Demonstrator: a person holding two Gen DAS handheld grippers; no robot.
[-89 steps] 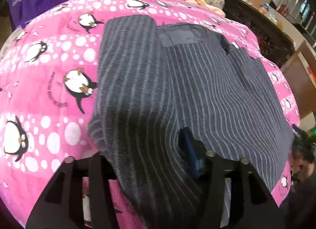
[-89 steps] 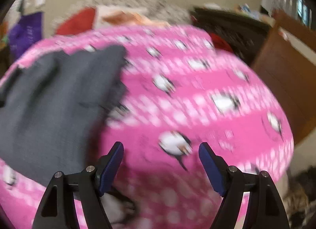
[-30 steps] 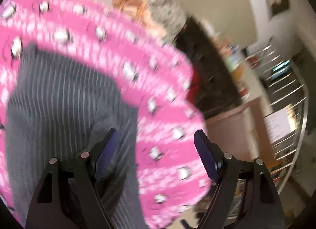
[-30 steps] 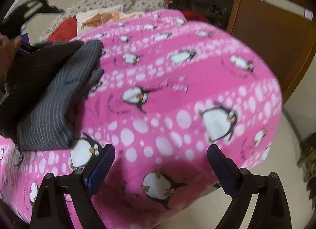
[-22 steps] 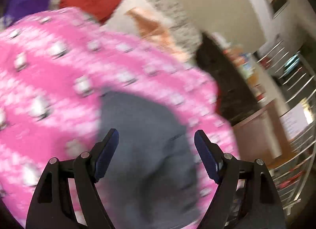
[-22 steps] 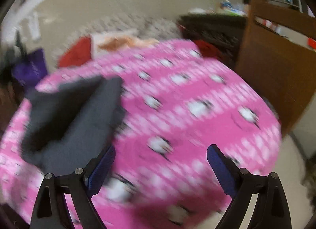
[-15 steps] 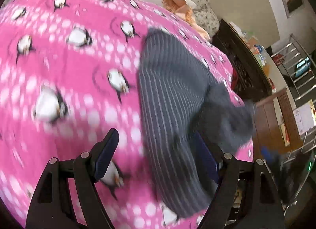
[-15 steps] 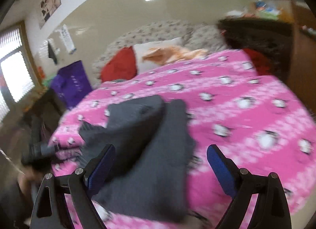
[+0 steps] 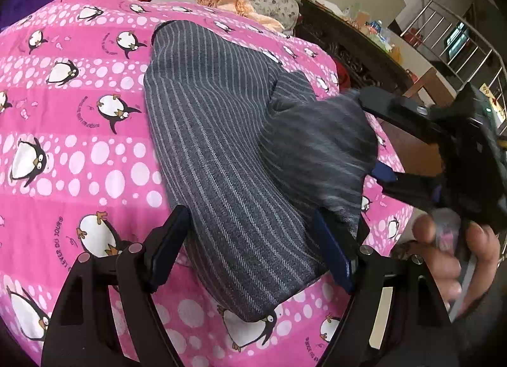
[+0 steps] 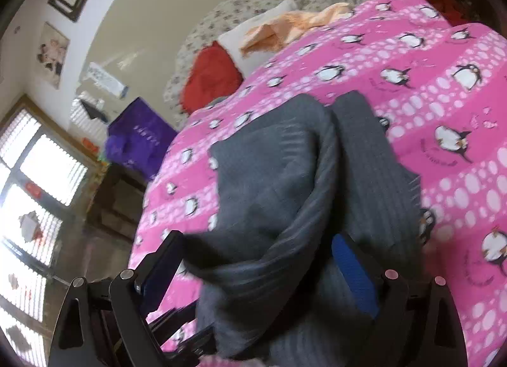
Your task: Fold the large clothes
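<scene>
the grey striped garment (image 9: 228, 151) lies part-folded on the pink penguin bed cover (image 9: 79, 132), soft and limp, likely sagging. left claw (image 9: 253, 246) released over its near edge; right claw (image 10: 263, 272) spread, cloth between. best taken at corners.

The pink penguin blanket (image 9: 79, 157) on the bed carries small dark lettering curved beside the penguins. Near the left hand-held gripper (image 9: 250, 243), in the left wrist view, one line reads "LEVER DU JOUR" with a small registered mark after it. The same curved lettering recurs beside other penguins, but there it is too small or too warped to read. The purple bag (image 10: 139, 138) at the far side of the bed bears pale printed characters that cannot be made out. A white sign (image 10: 106, 78) on the wall is too blurred to read.
</scene>
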